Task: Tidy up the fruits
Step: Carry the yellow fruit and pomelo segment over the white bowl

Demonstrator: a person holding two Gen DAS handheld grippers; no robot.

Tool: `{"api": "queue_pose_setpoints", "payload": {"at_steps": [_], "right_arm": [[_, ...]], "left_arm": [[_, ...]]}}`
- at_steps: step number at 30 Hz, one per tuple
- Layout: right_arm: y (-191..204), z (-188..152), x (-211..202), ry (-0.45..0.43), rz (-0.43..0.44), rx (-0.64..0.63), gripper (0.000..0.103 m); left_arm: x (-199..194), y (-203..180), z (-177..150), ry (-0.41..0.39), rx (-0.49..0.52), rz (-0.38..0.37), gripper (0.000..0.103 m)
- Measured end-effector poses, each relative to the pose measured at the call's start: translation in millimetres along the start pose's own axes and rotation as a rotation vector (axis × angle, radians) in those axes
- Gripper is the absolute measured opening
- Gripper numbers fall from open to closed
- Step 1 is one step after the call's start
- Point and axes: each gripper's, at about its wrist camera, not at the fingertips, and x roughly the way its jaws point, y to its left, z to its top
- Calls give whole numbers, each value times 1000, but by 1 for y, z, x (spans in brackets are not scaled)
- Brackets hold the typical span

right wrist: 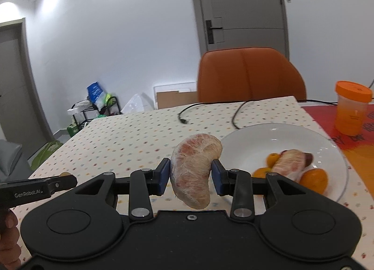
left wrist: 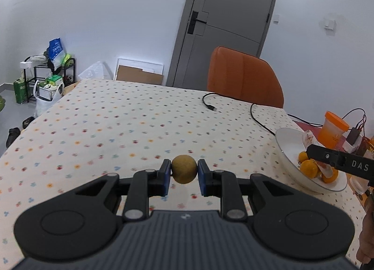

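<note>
My left gripper point(left wrist: 184, 173) is shut on a small round brownish-yellow fruit point(left wrist: 184, 169), held above the dotted tablecloth point(left wrist: 116, 129). My right gripper point(right wrist: 190, 174) is shut on a peeled pink pomelo segment point(right wrist: 194, 169), held in the air just left of the white plate point(right wrist: 268, 134). On that plate lie several small oranges point(right wrist: 313, 180) and another pomelo segment point(right wrist: 292, 164). In the left wrist view the plate point(left wrist: 287, 139) sits at the right edge with oranges point(left wrist: 308, 168), and the right gripper's finger point(left wrist: 339, 161) crosses in front of it.
A black cable point(left wrist: 233, 106) lies across the far side of the table. An orange chair point(right wrist: 250, 75) stands behind the table. An orange-lidded cup point(right wrist: 350, 108) sits on a red mat right of the plate. A rack with bags point(left wrist: 46, 75) stands on the floor at left.
</note>
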Motion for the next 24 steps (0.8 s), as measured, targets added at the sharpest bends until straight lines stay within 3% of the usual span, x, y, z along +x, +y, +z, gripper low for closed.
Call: {"api": "queue_pose_setpoints", "payload": {"at_steps": [19,20,21,22,24], "right_arm": [[-52,18,25,-29,-34,61,37],[-53,19,25,-32,-24,54,39],[-54,19,24,-39,-22,42,48],[-54,19,22,-46,-29,26,64],[-57,18,14,-78,-47,18,76]], "left_arm": [[29,-35,13,29,58,-2,23],[29,-38,13,29,64,-4,23],[30,-41,14,29,70,-7,23],[31,-45,14,29,78,-10,23],[32,-52,14,32,92,-20,23]]}}
